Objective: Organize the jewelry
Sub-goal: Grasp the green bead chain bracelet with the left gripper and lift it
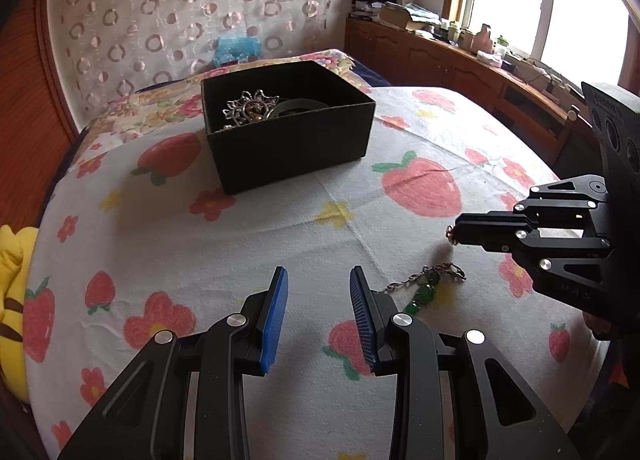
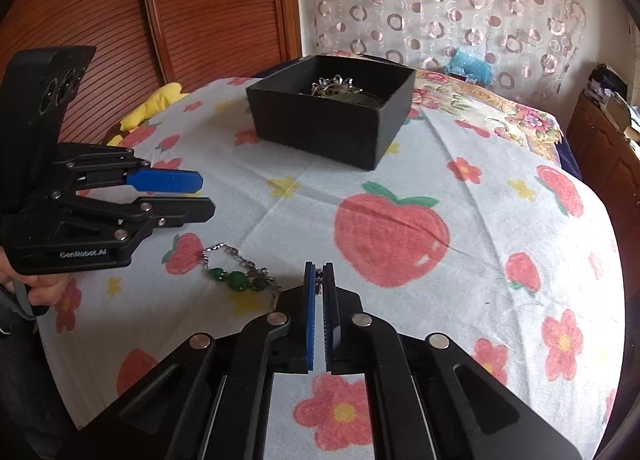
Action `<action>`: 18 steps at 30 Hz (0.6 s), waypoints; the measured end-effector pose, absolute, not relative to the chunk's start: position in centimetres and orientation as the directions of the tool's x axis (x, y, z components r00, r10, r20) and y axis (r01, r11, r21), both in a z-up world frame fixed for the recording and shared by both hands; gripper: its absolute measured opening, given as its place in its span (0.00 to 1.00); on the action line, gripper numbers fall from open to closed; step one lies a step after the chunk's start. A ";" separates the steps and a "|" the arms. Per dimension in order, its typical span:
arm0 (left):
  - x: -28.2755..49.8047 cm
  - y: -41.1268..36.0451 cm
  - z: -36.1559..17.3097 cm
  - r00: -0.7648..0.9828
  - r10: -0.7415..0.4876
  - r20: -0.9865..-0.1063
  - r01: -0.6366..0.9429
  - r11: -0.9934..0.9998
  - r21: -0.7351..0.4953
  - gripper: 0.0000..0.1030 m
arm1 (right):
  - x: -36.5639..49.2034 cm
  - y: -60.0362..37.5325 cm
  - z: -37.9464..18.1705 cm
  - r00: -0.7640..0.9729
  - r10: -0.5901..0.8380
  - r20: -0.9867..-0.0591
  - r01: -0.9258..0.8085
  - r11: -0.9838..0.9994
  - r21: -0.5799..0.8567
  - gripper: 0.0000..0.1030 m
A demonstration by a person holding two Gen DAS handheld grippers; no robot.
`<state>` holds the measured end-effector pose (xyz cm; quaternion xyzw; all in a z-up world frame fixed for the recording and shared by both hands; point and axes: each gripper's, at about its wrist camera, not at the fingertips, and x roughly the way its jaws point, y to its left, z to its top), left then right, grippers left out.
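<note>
**Small piece pinched, box ahead**

The right gripper (image 2: 319, 269) has its jaws closed on a small jewelry piece (image 2: 319, 280), a bit of metal just visible between the blue pads; in the left wrist view a tiny reddish bead (image 1: 450, 235) shows at its tip. The left gripper (image 1: 318, 280) hangs with its jaws narrowly apart and empty. A green-stone chain bracelet (image 2: 236, 272) lies on the strawberry-print bedspread (image 2: 500, 220), between the two grippers. The black box (image 2: 332, 128), already holding silver pieces (image 1: 250, 106), sits further back on the bed.

The step looks like carrying the pinched piece to the box. It is best lifted clear of the cloth, held firmly, and let go only once above the box's open top, since so small a piece could slip.

What the held piece is cannot be made out; the pads hide nearly all of it. The box's deeper contents are shadowed.
</note>
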<state>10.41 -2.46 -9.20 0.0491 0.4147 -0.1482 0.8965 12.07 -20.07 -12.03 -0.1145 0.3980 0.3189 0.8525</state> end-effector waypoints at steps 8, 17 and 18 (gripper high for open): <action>10.1 -3.8 -9.4 0.592 -0.263 -0.762 0.345 0.937 -0.055 0.29 | 12.1 -21.1 -11.3 0.506 0.451 -0.735 -0.615 0.786 0.059 0.04; 9.9 -4.8 -10.2 0.565 -0.269 -0.780 0.376 0.925 -0.047 0.14 | 12.2 -22.0 -11.1 0.518 0.452 -0.726 -0.602 0.796 0.066 0.04; 9.7 -5.0 -10.3 0.571 -0.266 -0.777 0.377 0.925 -0.039 0.13 | 12.2 -22.1 -11.1 0.519 0.453 -0.725 -0.602 0.796 0.066 0.04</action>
